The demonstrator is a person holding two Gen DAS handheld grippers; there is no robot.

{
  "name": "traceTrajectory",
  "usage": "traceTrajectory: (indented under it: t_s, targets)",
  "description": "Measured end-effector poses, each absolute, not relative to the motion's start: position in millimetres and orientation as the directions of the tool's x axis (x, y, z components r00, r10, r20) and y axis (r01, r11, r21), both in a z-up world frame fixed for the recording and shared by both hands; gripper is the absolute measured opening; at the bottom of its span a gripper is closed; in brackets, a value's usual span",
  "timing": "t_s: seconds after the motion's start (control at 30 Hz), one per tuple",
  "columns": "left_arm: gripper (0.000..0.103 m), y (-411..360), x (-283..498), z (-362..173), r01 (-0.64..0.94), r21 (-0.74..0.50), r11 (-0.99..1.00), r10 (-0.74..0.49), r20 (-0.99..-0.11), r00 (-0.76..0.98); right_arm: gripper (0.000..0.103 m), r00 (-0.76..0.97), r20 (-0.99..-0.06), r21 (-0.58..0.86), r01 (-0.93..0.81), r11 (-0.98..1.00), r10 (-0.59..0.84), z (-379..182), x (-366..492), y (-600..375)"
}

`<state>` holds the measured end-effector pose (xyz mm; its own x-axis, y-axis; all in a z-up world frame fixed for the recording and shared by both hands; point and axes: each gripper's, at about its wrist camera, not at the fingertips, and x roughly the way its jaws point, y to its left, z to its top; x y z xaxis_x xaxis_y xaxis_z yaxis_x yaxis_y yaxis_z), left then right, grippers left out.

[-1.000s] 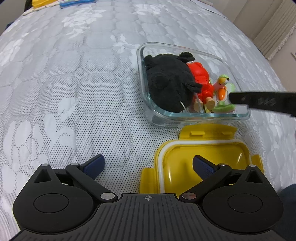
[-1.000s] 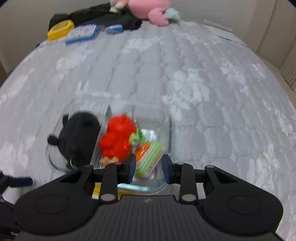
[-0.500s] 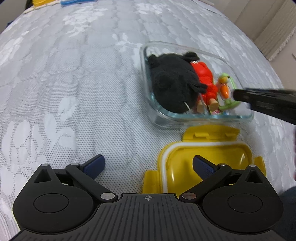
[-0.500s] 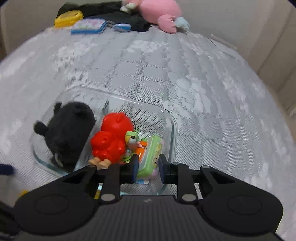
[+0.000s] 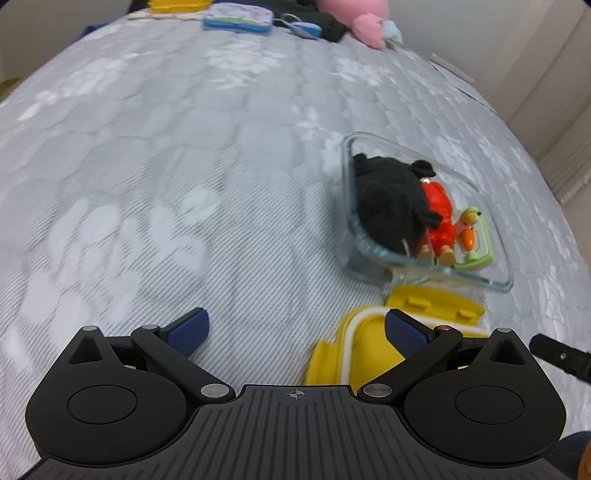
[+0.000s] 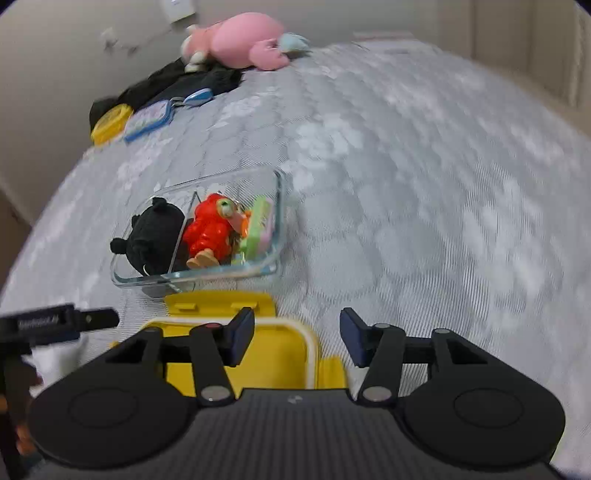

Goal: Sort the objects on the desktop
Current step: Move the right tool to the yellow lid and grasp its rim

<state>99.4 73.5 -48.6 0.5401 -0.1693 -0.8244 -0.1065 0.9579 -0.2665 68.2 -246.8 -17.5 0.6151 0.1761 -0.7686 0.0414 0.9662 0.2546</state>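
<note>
A clear glass container [image 5: 495, 280] [image 6: 277, 206] sits on the grey quilted bed. Inside lie a black plush toy [image 5: 388, 199] [image 6: 155, 236], a red toy figure [image 5: 439, 218] [image 6: 210, 229] and a small green toy [image 5: 476, 254] [image 6: 258, 232]. A yellow lid [image 5: 369, 354] [image 6: 273, 354] with a white seal lies just in front of the container. My left gripper [image 5: 295, 328] is open, hovering at the lid's left edge. My right gripper [image 6: 297, 336] hangs over the lid's right corner, its jaws opening with nothing gripped.
At the far edge of the bed lie a pink plush [image 6: 243, 40] [image 5: 365, 22], dark cloth [image 6: 177, 85], a blue-rimmed case [image 6: 147, 120] [image 5: 236, 16], a yellow lid-like object [image 6: 110, 123] [image 5: 177, 5] and a small blue item [image 6: 197, 96]. Bare quilt stretches left and right of the container.
My right gripper pulled back from the container to above the yellow lid and its jaws widened. The left gripper shifted left, so container and lid sit further right in its view.
</note>
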Motion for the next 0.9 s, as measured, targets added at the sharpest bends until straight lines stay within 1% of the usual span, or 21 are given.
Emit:
traceTrajectory:
  t_s: [0.1,0.2,0.27,0.33,0.43,0.57,0.6,0.63,0.7,0.73,0.9]
  targets:
    - [0.103,79.5,88.8,-45.2,-0.153,-0.258,0.954,-0.135,-0.825,0.549,0.062,0.627,-0.753,0.326,0.093,0.941,0.199,-25.9,60.1,-263.1]
    - [0.103,82.9,86.3,-45.1,-0.200,-0.250,0.947,-0.101,-0.826,0.554,0.066,0.636,-0.757,0.321,0.158,0.934,0.152,-29.6,52.9,-275.6]
    - [0.103,79.5,85.7,-48.2,-0.198,-0.224,0.954,-0.085,-0.837,0.541,0.069,0.633,-0.759,0.343,0.186,0.921,0.155,-30.6,52.6,-281.4]
    - [0.103,73.2,85.9,-52.8,-0.174,-0.199,0.964,-0.083,-0.853,0.515,0.075,0.627,-0.757,0.379,0.194,0.905,0.183,-32.3,54.0,-285.1]
    - [0.103,62.6,83.9,-56.1,-0.134,-0.171,0.976,-0.084,-0.865,0.494,0.075,0.595,-0.783,0.363,0.195,0.911,0.184,-38.3,57.2,-282.5]
    - [0.103,53.0,69.9,-48.7,-0.081,-0.190,0.978,-0.121,-0.845,0.521,0.075,0.533,-0.844,0.192,0.182,0.964,0.067,-45.7,60.6,-265.4]
    - [0.103,51.0,66.2,-47.5,-0.068,-0.200,0.977,-0.135,-0.839,0.527,0.073,0.520,-0.853,0.158,0.173,0.972,0.046,-47.7,61.5,-261.3]
    - [0.103,48.9,62.4,-46.2,-0.055,-0.211,0.976,-0.150,-0.833,0.533,0.070,0.512,-0.858,0.139,0.160,0.977,0.038,-49.5,62.2,-257.6]
    - [0.103,43.0,55.9,-42.4,-0.024,-0.215,0.976,-0.166,-0.817,0.552,0.064,0.488,-0.872,0.127,0.152,0.980,0.037,-54.0,63.9,-254.5]
    - [0.103,39.4,53.2,-40.1,-0.006,-0.209,0.978,-0.170,-0.809,0.563,0.063,0.480,-0.877,0.129,0.158,0.979,0.038,-55.6,64.5,-254.7]
    - [0.103,18.5,47.2,-35.9,0.081,-0.138,0.987,-0.159,-0.799,0.581,0.064,0.464,-0.884,0.151,0.190,0.970,0.047,-58.0,65.0,-258.7]
